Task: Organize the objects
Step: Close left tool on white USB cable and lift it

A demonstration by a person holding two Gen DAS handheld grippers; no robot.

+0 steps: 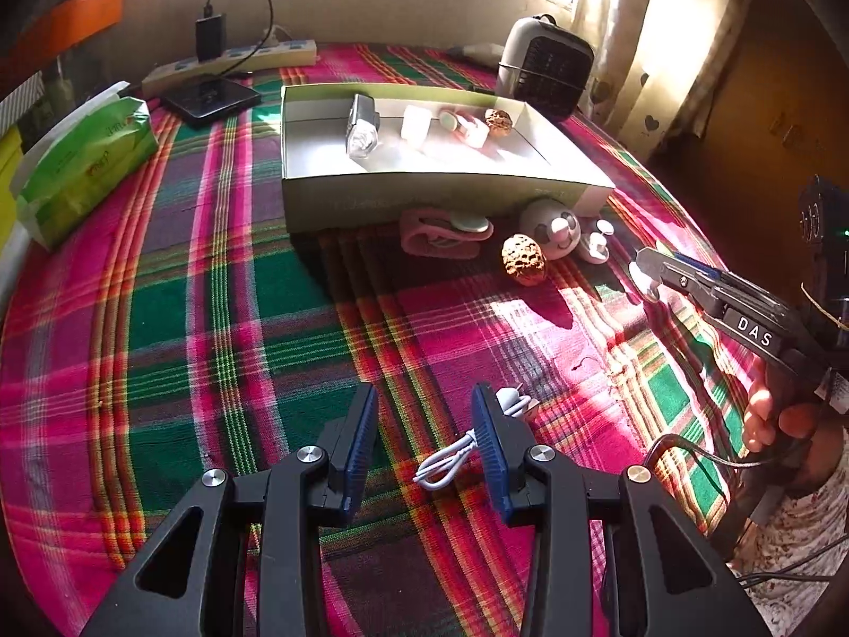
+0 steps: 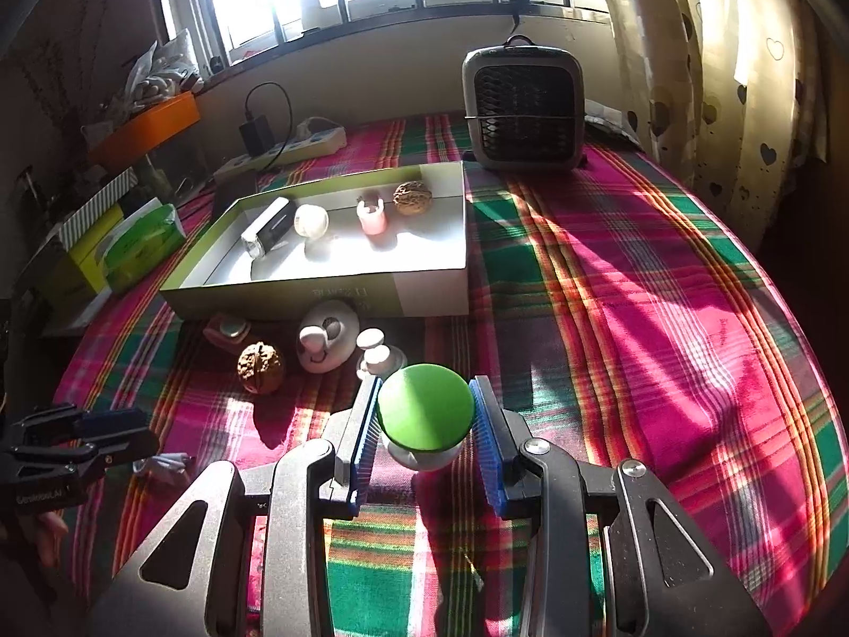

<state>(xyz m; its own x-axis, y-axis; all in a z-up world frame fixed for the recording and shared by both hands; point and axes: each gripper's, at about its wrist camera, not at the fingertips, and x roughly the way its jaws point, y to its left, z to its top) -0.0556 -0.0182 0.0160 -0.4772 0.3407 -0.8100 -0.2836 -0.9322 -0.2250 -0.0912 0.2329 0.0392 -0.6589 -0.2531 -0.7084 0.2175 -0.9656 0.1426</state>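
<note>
Sunlit plaid cloth covers the surface; the open box sits far-centre, already holding several small items. My right tool grips the green-capped mushroom toy near centre, lifted for boxing. My left tool stands released beside the white cable, likely its next pick.

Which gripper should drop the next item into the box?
Right. The right gripper already clamps the green-capped object, and the box lies straight ahead. The left gripper is open, holding nothing, beside the white cable.
</note>
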